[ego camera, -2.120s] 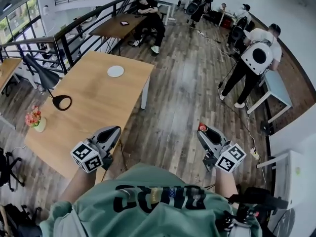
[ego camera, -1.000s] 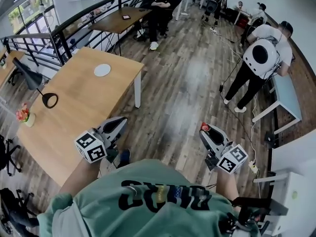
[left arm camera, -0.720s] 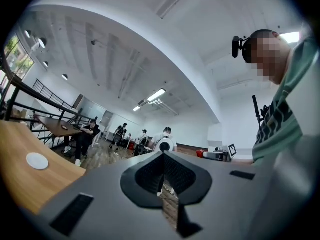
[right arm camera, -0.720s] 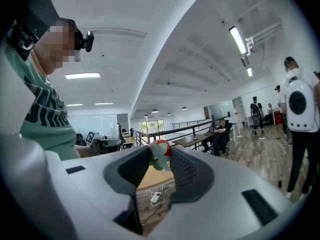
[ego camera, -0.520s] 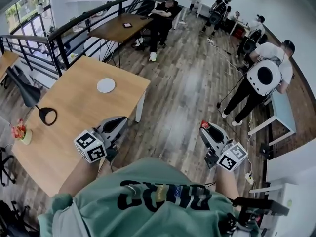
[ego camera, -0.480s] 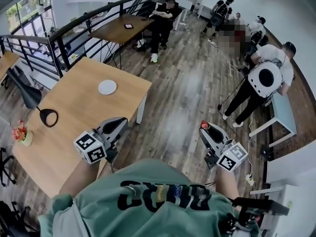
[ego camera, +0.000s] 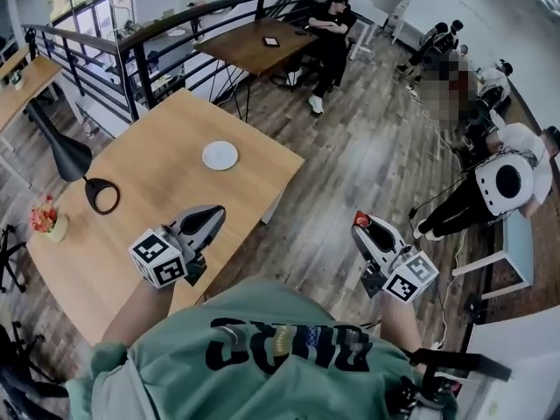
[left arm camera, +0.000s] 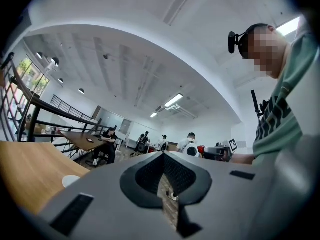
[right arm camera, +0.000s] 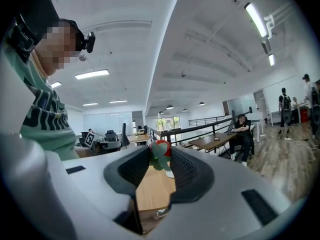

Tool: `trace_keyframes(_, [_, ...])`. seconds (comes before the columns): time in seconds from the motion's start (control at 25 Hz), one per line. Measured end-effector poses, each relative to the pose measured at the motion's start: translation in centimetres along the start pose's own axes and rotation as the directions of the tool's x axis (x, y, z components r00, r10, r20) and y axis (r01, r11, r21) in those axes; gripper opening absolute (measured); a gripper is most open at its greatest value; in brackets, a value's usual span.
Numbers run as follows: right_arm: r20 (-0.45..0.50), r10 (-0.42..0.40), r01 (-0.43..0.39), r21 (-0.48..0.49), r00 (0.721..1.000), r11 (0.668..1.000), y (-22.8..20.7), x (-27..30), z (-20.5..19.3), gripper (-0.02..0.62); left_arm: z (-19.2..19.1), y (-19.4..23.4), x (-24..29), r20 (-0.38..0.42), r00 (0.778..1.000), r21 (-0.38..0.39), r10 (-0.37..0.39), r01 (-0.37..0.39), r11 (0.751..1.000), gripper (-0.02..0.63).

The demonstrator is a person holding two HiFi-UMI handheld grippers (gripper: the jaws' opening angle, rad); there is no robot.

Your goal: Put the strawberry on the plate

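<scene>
A red strawberry with green leaves sits pinched at the tips of my right gripper, held over the wooden floor right of the table. In the right gripper view the strawberry shows between the pads of the right gripper, with the white plate small behind it. The round plate lies empty near the far right corner of the light wooden table. My left gripper hovers over the table's near right edge, jaws together and nothing in them. In the left gripper view the left gripper points past the plate.
A black desk lamp and a small pot of flowers stand on the table's left side. A dark railing runs behind it. Several people sit and stand at other tables farther off. Cables lie on the floor at the right.
The whole view has swung: the table and plate now sit farther right and lower in the picture, nearer my grippers. Both grippers keep their place in the view, the strawberry still held.
</scene>
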State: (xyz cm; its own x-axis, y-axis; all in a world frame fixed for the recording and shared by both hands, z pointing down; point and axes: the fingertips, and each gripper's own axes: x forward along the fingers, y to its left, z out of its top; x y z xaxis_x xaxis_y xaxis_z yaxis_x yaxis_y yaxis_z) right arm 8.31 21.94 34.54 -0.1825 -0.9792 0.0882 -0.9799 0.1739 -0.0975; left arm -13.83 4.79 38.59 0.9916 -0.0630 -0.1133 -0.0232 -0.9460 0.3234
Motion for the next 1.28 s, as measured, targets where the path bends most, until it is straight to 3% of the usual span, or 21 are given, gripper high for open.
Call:
trace_keyframes(0.32, [0.015,0.196,-0.196,0.008,0.981,0.981,-9.2,6.8,-0.2,0.133,0.5,3.3,5.1,0.014,0.983,0.057,0.184,-0.185,0.981,0.005])
trace_keyframes(0.48, [0.006,0.327,-0.327,-0.004,0.945,0.945,-15.5,8.8,1.0,0.133,1.0,2.5,9.4,0.074,0.947,0.04,0.312,-0.315,0.948,0.005])
trace_keyframes(0.84, [0.012,0.481,-0.482,0.01,0.876,0.876,-25.5,11.6,4.2,0.132,1.3,0.2,17.5,0.084,0.884,0.031,0.459,-0.463,0.886,0.005])
trace_keyframes(1.04, [0.002,0.558,-0.557,0.031,0.83,0.83,-24.3,15.9,5.4,0.133,2.9,1.2,15.2,0.091,0.832,0.019,0.547,-0.551,0.834,0.005])
trace_keyframes(1.16, [-0.02,0.579,-0.579,0.018,0.815,0.815,-22.0,18.7,6.1,0.132,3.9,2.7,12.8,0.111,0.819,0.001,0.563,-0.566,0.824,0.005])
trace_keyframes(1.28, [-0.014,0.585,-0.585,-0.003,0.811,0.811,-20.4,21.8,5.5,0.132,3.6,5.1,11.1,0.144,0.821,0.015,0.553,-0.561,0.828,0.005])
